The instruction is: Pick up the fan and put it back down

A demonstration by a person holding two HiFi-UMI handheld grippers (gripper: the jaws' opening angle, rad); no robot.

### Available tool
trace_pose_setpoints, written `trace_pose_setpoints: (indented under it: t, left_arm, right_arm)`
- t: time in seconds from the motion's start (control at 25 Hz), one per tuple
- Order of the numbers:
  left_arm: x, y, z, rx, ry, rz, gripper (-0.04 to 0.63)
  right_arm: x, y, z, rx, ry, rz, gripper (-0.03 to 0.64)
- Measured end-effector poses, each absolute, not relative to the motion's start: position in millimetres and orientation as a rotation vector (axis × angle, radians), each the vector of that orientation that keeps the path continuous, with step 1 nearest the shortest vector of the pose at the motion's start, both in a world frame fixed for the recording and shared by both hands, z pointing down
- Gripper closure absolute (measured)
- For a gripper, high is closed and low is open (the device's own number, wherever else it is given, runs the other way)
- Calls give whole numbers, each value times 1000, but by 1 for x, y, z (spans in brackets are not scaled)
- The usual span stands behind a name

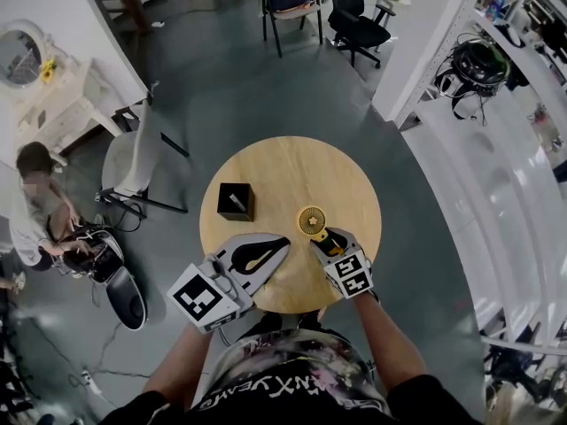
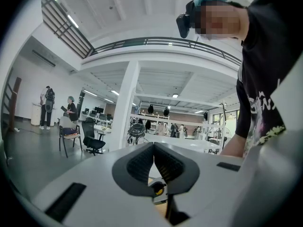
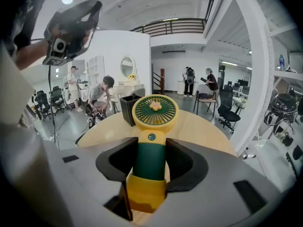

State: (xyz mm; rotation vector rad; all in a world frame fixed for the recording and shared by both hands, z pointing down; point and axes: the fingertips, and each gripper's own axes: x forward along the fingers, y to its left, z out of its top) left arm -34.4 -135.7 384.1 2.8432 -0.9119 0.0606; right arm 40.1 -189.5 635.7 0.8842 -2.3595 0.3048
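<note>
1. Round wooden table (image 1: 275,162) bore a black box (image 1: 236,200) toward its left.
2. Right gripper (image 3: 150,157) clamped the fan (image 3: 154,111) by its green handle, over the table's near side.
3. Left gripper (image 2: 154,162) stood closed, empty.

grey floor (image 1: 230,87), white pillar (image 1: 427,42), office chair (image 1: 356,23)

I see a small handheld fan (image 3: 150,122): a round yellow head with a dark green grille and a yellow flower hub, a dark green handle and a yellow base. It stands near upright in the middle of the right gripper view, its handle clamped between the jaws of the right gripper (image 3: 150,161). In the head view it sits just below centre (image 1: 313,222), over the round wooden table (image 1: 283,166). I can't tell whether its base touches the wood.
</note>
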Motion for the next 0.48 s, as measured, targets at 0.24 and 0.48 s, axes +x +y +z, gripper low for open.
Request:
trace_pose_setpoints:
  t: [0.24, 0.48]
  left_arm:
    - [-35, -135, 387, 2837, -921, 61, 577]
    - [-36, -132, 388, 2832, -928, 63, 577]
  right_arm:
    - [47, -188, 682, 842, -2268, 357, 433]
    - [59, -178, 721, 816, -2178, 406, 433]
